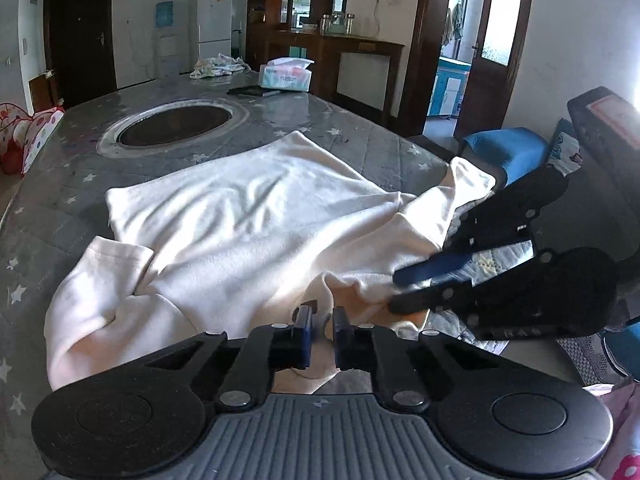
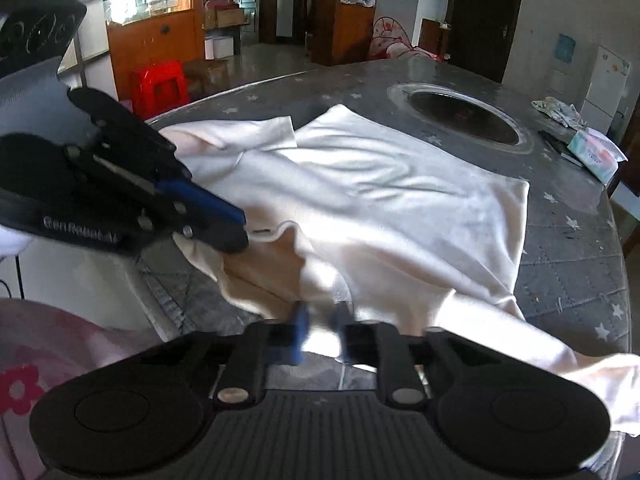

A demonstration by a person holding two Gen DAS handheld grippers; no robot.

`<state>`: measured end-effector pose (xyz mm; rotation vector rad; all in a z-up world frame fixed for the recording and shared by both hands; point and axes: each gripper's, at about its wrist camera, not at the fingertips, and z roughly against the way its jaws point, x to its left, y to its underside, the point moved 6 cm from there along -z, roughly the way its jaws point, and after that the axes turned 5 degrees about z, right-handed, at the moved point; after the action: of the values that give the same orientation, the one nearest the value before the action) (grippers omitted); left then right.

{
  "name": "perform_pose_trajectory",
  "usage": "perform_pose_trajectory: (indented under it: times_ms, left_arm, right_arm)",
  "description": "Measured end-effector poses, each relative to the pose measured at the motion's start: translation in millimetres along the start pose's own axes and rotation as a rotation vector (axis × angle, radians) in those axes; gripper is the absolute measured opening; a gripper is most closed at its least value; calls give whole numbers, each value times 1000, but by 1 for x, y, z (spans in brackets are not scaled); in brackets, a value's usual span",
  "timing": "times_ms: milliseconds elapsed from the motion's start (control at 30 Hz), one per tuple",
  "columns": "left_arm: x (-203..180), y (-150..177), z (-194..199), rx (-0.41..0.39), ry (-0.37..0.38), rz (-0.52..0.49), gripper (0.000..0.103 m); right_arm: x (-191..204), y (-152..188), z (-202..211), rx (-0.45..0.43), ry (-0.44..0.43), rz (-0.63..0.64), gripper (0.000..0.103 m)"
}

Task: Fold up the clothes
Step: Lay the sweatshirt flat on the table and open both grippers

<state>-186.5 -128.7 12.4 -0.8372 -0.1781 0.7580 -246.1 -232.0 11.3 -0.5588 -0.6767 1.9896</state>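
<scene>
- Left claw (image 1: 320, 322) clamped on shirt (image 1: 248, 216) hem; right claw (image 2: 320, 326) likewise.
- Lift together, keep hem taut, carry forward over table (image 1: 72, 184), lay flat.

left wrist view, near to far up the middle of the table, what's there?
left gripper shut on the cream shirt's near edge → cream shirt → round recess in the table → tissue box → white fridge

Right gripper (image 2: 320, 330) fingertips motion-blurred, probably pinching the cream garment (image 2: 380, 200); contact unclear. Garment sleeve cut off at 4 o'clock in right view. Left gripper (image 1: 321, 320) pads partly buried in fabric. Far crumpled cloth (image 1: 218, 66) at 11 o'clock too small to identify.
</scene>
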Motion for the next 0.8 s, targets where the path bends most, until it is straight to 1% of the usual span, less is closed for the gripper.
perform_pose_trajectory:
  times_ms: [33, 167, 333, 400, 500, 567, 600, 667, 800]
  left_arm:
    - [0, -1, 3, -6, 8, -6, 8]
    - [-6, 3, 16, -11, 55, -38, 7]
    - [-14, 22, 14, 52, 103, -81, 7]
    - [-18, 26, 16, 56, 113, -101, 7]
    - [-22, 24, 24, 26, 119, -128, 8]
    - [-24, 20, 29, 4, 114, -144, 9]
    - [-26, 19, 31, -8, 114, -156, 10]
    - [-31, 17, 31, -22, 120, -183, 14]
    - [-42, 19, 14, 5, 141, -222, 16]
  right_arm:
    - [-1, 1, 5, -3, -7, 0, 4]
    - [0, 5, 22, 8, -32, 35, 2]
    - [14, 18, 29, 61, -83, 83, 1]
    - [12, 16, 30, 50, -77, 66, 4]
    - [5, 8, 33, 18, -55, 37, 12]
    - [3, 4, 31, 11, -37, 35, 35]
    - [3, 3, 28, 8, -28, 35, 37]
    - [4, 4, 23, 15, -21, 34, 37]
    - [5, 7, 12, 32, -13, 26, 33]
